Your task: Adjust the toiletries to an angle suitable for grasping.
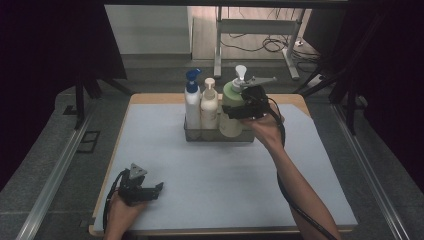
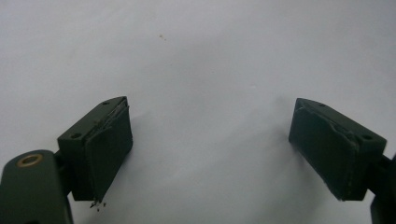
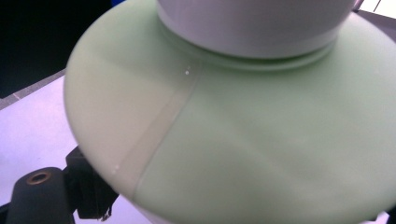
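Fig. — Bottle handling at the caddy, near to far; places given rel. to the wire caddy [image 1: 192, 134].

Nearest the person, well short of the caddy and to its left, the left tongs [image 1: 159, 187] rest on the table [image 1: 210, 170] near its front edge. In the left gripper view the left tongs [image 2: 210, 154] stand wide apart w/ nothing but bare pale surface between them; this hand looks idle.

Farther in, the right forearm reaches diagonally to the caddy's right end. There the right tongs [image 1: 229, 111] sit against the green pump bottle [image 1: 231, 107], approx. at shoulder height. The right gripper view looks up close at the bottle's green shoulder [image 3: 243, 140] and white collar; one black jaw shows at lower left, tight beside the bottle wall. Jaws stand wide, spanning the body, and appear clamped on it, though the far jaw is hidden.

The green bottle stands upright at the caddy's right end, its base at or inside the rim; whether it is seated or slightly lifted can't be told. Beside it, in the caddy: a cream bottle [image 1: 209, 107], then a white bottle w/ blue pump [image 1: 192, 102] at the left end.

Step in hand (judged): moving the green bottle in or out of the caddy's last slot. Next move calls for keeping it vertical, clearing the rim and not knocking the cream neighbour.
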### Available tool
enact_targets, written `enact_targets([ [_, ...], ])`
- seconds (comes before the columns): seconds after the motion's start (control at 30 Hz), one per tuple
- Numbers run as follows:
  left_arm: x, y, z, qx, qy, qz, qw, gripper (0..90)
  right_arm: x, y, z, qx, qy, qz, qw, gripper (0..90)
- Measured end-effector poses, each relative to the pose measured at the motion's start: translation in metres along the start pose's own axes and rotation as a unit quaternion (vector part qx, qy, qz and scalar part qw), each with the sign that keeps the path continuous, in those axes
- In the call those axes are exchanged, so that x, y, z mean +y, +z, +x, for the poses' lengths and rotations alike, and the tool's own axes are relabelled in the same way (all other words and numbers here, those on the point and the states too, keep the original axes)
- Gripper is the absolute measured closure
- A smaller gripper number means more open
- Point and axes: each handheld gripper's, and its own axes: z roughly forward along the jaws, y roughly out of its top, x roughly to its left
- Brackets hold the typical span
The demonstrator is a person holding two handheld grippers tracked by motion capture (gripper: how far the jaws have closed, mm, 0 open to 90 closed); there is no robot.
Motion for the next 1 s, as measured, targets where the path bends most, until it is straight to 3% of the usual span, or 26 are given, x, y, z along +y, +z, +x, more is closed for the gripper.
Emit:
enact_targets([
  [0.63, 0.0, 0.0, 0.0, -0.001, 0.0, 0.002, 1.0, 13.4, 0.012, 0.025, -0.011, -0.025, 0.005, -0.001, 0.9997, 12.5],
  [1.0, 0.0, 0.0, 0.0, -0.001, 0.0, 0.002, 1.0, 13.5, 0.002, 0.042, -0.021, -0.036, 0.007, 0.006, 0.9993, 12.5],
])
